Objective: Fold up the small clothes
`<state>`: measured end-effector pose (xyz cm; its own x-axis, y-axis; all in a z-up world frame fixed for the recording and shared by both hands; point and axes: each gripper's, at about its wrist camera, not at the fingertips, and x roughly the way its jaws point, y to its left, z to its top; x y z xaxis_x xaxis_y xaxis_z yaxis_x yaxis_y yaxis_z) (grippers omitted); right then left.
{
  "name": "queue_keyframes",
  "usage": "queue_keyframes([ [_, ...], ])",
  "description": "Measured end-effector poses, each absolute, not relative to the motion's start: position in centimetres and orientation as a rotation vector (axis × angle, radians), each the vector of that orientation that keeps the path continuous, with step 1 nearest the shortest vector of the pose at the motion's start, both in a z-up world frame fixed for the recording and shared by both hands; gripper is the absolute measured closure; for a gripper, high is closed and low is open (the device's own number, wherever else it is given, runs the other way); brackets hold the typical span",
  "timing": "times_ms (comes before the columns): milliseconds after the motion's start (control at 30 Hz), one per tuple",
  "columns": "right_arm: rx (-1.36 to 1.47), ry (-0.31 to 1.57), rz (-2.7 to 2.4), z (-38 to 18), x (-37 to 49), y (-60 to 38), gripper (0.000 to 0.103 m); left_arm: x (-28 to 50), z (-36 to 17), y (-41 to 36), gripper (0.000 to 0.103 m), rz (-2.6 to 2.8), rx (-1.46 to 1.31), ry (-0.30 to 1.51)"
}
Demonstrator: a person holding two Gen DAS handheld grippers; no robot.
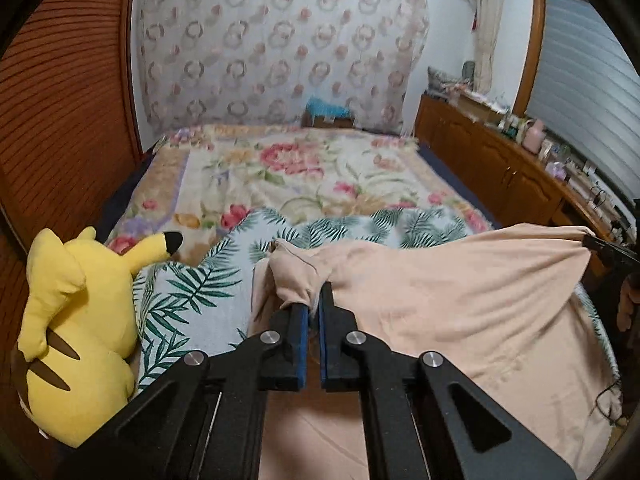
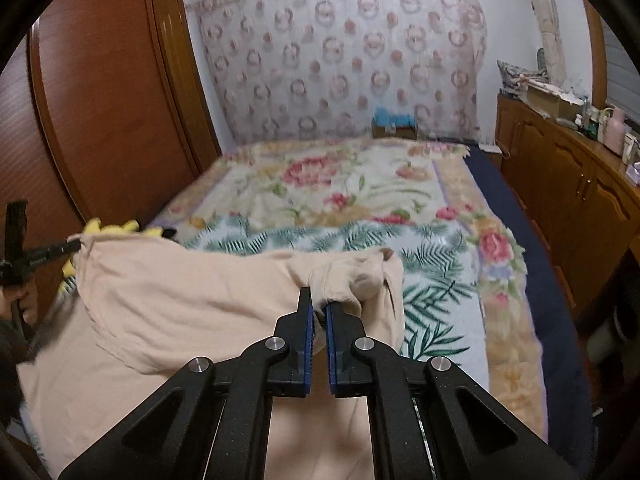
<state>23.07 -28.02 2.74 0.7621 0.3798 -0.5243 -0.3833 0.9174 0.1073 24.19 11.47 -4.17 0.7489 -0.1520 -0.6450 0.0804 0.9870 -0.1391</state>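
A peach-coloured garment (image 1: pixel 460 300) hangs stretched between both grippers above the bed. My left gripper (image 1: pixel 314 300) is shut on its left corner, with bunched cloth pinched between the blue pads. In the right wrist view, my right gripper (image 2: pixel 319 304) is shut on the other corner of the same garment (image 2: pixel 180 300). Each view also catches the opposite gripper at the frame edge, gripping the far end: the right gripper (image 1: pixel 592 242) and the left gripper (image 2: pixel 76 245). The lower part of the cloth drapes down under the grippers.
A fern-print sheet (image 1: pixel 192 292) lies over a floral blanket (image 1: pixel 288 168) on the bed. A yellow plush toy (image 1: pixel 76 320) sits at the bed's left side by the wooden wardrobe (image 2: pixel 100 100). A cluttered wooden cabinet (image 1: pixel 500 164) runs along the right.
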Motion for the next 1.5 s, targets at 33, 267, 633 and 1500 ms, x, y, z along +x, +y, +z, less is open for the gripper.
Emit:
queue_keyframes([
  [33, -0.007, 0.56, 0.418, 2.9, 22.6, -28.1, 0.098, 23.8, -3.7, 11.4, 0.098, -0.13, -0.105, 0.702],
  [267, -0.028, 0.512, 0.437, 3.9, 17.9, -29.4, 0.098, 20.0, -1.5, 11.8, 0.098, -0.144, -0.125, 0.637],
  [633, -0.071, 0.485, 0.428, 4.1, 10.6, -31.0, 0.098, 12.6, -1.6, 12.0, 0.098, -0.149, -0.143, 0.599],
  [1500, -0.063, 0.577, 0.439, 3.6, -2.4, -33.4, 0.098, -0.4, -4.6, 12.6, 0.098, -0.108, -0.138, 0.661],
])
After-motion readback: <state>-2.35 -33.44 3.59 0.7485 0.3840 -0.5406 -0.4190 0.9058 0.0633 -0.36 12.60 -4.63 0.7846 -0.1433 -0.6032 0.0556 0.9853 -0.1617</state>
